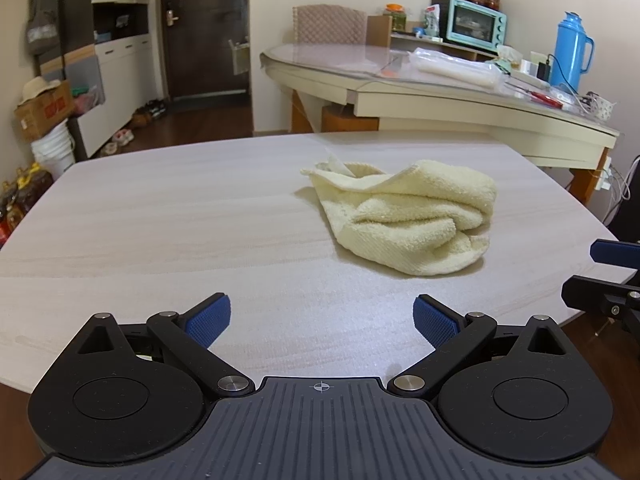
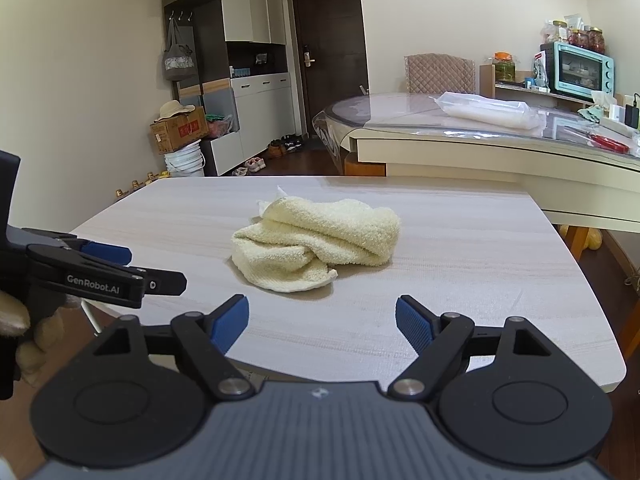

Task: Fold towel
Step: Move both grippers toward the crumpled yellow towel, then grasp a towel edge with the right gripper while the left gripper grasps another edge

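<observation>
The towel [image 1: 404, 220] lay crumpled in a heap near the middle of the table [image 1: 160, 216], so I judged the step in hand was to open it out flat before any fold. To do that well I would have looked for two free corners; the likeliest was the thin edge sticking up at the heap's far left side, where a small tag showed. I would have pinched only one layer there, low against the tabletop, and drawn the corners apart rather than lifting the whole bundle.

My left gripper [image 1: 322, 320] hung on the near side of the towel and to its left, well apart from it, blue pads [image 1: 210, 318] spread wide, holding and touching nothing.

My right gripper [image 2: 322, 322] hung nearer the towel's near edge, equally wide open and empty.
</observation>
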{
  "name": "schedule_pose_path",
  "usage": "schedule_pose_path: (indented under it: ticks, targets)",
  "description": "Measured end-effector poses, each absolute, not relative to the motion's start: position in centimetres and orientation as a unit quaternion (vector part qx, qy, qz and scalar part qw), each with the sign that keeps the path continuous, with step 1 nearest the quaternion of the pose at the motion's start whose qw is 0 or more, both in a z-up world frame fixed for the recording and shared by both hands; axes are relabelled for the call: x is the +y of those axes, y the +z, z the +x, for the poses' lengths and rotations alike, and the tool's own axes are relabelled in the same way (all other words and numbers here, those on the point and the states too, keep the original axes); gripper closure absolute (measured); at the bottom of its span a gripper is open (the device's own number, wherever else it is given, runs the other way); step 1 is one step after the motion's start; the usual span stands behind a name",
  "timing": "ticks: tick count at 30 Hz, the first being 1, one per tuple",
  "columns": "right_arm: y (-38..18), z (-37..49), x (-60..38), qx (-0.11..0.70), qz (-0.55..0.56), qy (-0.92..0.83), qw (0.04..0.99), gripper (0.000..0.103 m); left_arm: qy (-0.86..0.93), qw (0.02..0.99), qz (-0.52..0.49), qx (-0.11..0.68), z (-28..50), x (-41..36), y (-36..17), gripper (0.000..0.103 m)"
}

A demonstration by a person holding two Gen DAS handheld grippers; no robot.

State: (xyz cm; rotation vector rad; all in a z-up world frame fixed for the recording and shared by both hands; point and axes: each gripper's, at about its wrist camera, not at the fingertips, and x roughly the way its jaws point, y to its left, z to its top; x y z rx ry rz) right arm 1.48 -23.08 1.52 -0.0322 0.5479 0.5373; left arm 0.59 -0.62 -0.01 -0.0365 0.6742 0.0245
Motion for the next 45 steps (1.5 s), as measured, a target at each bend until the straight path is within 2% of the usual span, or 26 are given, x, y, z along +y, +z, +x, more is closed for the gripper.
schedule_pose_path:
  ticks: [6,28,33,37,45]
  targets:
    - [1.5,2.1,-23.1,0.267,-0.018,0.261,0.927,0.020,0.010,0.935,-0.019,0.355,1.3,-0.5,-0.2,0.003]
    - [2.5,6.9,-21.2,0.260,-0.067,0.287,0.919,0.020,0.007,0.939,-0.002,0.345,4.4,0.5,-0.3,0.003]
    - [2.7,10.1,-20.5,0.264,-0.085,0.314,0.908,0.021,0.010,0.940,0.002,0.342,5.5,1.6,0.0,0.003]
    - [2.9,13.2,-20.0,0.272,-0.089,0.337,0.897,0.025,0.014,0.940,0.004,0.340,6.4,2.5,0.3,0.003]
    - [2.0,20.6,-18.3,0.324,-0.082,0.365,0.869,0.030,0.017,0.943,0.005,0.334,8.9,4.3,0.8,0.003]
